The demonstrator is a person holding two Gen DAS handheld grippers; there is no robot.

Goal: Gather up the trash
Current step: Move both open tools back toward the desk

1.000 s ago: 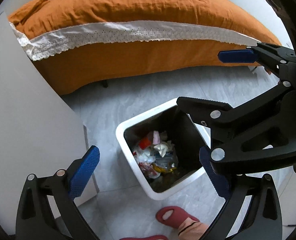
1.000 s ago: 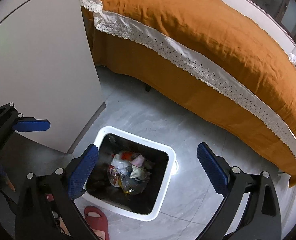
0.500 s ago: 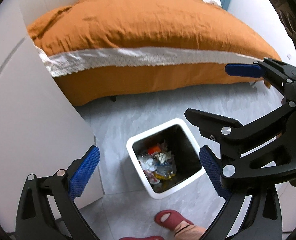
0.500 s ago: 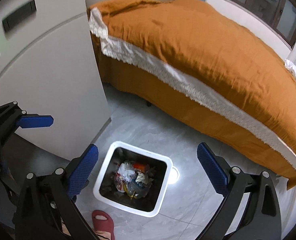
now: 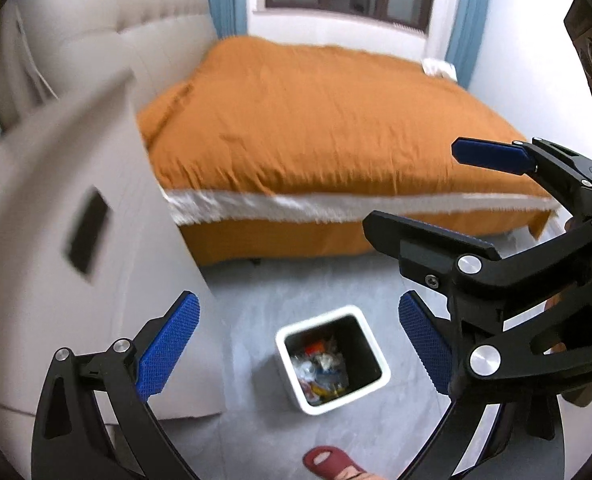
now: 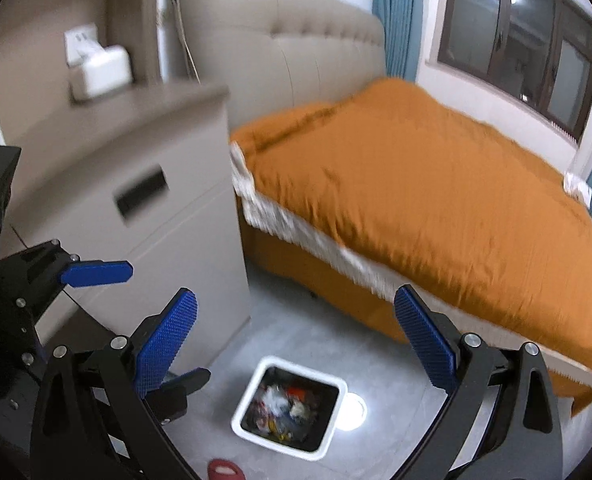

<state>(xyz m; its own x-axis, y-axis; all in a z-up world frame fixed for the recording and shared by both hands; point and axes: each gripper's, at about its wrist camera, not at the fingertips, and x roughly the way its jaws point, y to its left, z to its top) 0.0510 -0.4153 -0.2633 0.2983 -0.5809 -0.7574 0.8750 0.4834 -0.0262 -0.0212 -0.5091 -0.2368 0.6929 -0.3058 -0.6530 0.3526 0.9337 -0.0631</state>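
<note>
Looking down from well above the floor [image 5: 256,320], both views blurred. Left to right: beige nightstand [image 5: 76,280] with a dark recessed handle [image 5: 86,236] stands at the left, its top carrying a white box [image 6: 100,68] near the back edge. Left hand-held gripper [image 5: 298,340] hangs over the floor, blue pads [image 5: 168,344] wide apart, nothing between them. Bin [image 5: 332,360], white with a dark inside, sits on the grey floor just beside the nightstand's front corner and near the bed's [image 5: 316,128] side edge. Trash [image 5: 322,368] lies in the bin's bottom: crumpled white bits, something red, clear plastic; finer detail too small to tell. A red slipper [image 5: 328,460] shows on the floor at the frame's bottom edge, near the bin.

Right hand-held gripper [image 6: 296,336] is also high over the bin, fingers [image 6: 424,336] spread wide and empty; in the left view it sits at the right, well above the floor. Bed carries an orange cover with a white lace band [image 6: 296,228] along its side, padded beige headboard [image 6: 276,40] behind. Window [image 6: 516,40] and blue curtains [image 6: 396,20] on the far wall. A bright light spot [image 6: 354,408] reflects on the floor, touching the bin's right side.
</note>
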